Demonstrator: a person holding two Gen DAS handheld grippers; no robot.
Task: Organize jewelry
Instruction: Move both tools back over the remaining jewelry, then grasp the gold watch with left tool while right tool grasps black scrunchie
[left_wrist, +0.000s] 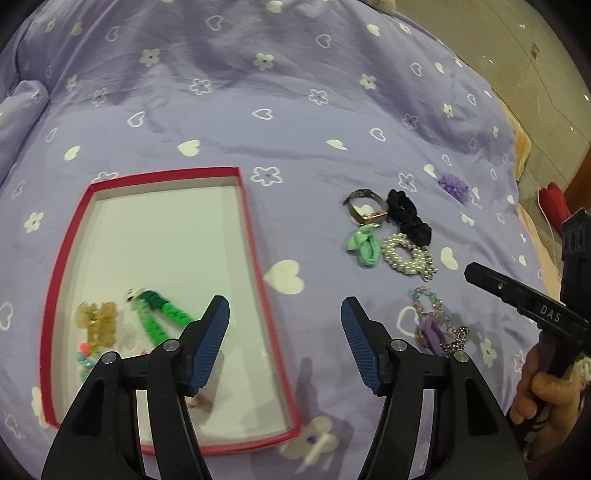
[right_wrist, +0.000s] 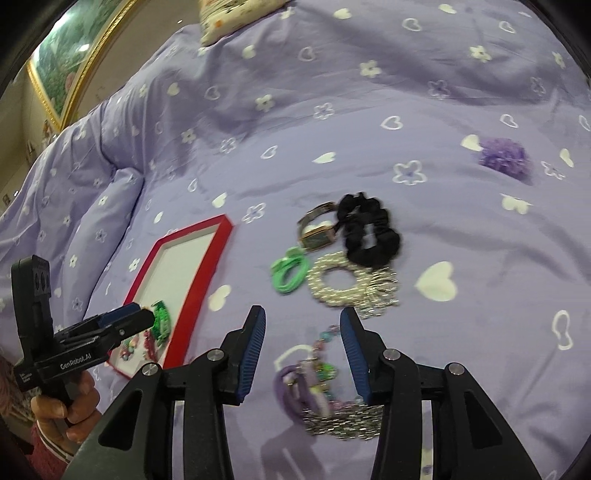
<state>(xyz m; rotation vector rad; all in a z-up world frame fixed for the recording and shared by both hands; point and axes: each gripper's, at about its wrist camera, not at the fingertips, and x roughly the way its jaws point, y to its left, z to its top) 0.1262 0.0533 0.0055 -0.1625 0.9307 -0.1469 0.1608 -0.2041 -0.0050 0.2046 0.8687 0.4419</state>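
While the gold clip (left_wrist: 96, 322) shows left, right shows a painting (right_wrist: 70, 55).

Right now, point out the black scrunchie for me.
The black scrunchie lies on the purple bedspread, right of the red tray, touching the wristwatch and just beyond the pearl bracelet.

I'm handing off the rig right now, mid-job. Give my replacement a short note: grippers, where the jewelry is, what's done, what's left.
Left gripper: open, empty, over the red tray's right rim.
Right gripper: open, empty, above the purple hair tie and bead chain tangle.
Done: green chain clip, gold butterfly clip and some small beaded pieces lie in the tray.
Left on the bedspread: watch, black scrunchie, green hair tie, pearl bracelet, purple pom-pom, plus the tangle.
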